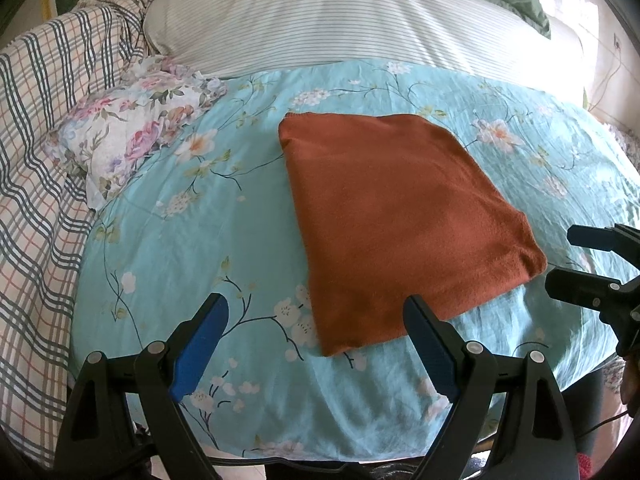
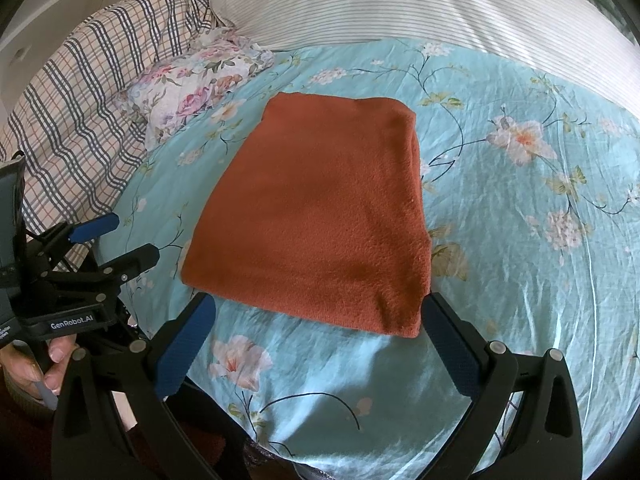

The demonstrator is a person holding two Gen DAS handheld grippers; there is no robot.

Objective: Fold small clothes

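Now we see the rust-orange folded cloth [image 1: 400, 216] lying flat on the turquoise floral sheet [image 1: 200, 240], near its front edge. Our left gripper [image 1: 316, 312] and right gripper [image 2: 316, 312] hover just before it, jaws wide, holding nothing.

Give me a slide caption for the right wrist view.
Open right hand-held gripper poised before folded rust-orange garment on floral bedsheet.
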